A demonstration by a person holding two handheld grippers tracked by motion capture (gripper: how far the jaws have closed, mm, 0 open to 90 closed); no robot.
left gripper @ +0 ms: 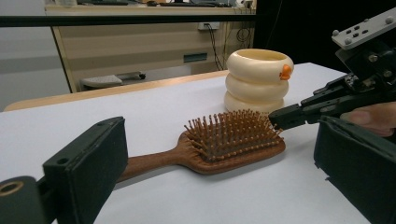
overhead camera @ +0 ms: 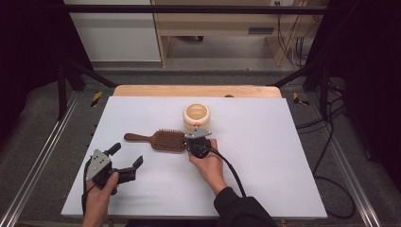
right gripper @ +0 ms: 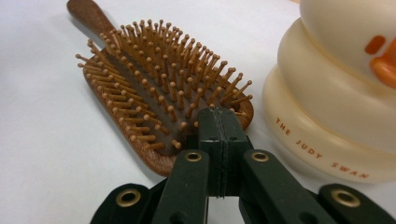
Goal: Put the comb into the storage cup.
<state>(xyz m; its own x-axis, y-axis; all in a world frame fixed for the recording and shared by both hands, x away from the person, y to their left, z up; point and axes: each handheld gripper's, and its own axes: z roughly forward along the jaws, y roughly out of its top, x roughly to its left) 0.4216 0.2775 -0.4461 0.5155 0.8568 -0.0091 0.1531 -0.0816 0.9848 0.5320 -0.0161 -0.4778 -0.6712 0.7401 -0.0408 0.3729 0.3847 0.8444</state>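
Right gripper (right gripper: 219, 135), jaws pressed together over hairbrush (right gripper: 159, 98) head; left gripper (overhead camera: 124, 163) low, jaws wide apart, holding nothing.

White table sheet (overhead camera: 265, 156) under right gripper (overhead camera: 195, 137), wooden tabletop edge (overhead camera: 196, 91) beyond it. Grey floor (overhead camera: 222, 75) farther ahead. Light wood cabinet (overhead camera: 213, 23) straight ahead of gripper, white panel (overhead camera: 113, 38) ahead to its left. Black frame bar (overhead camera: 189, 9) overhead. Black curtains both sides, well apart. Metal rails (overhead camera: 38, 161) flank table. Cables (overhead camera: 331, 123) on floor to gripper's right.
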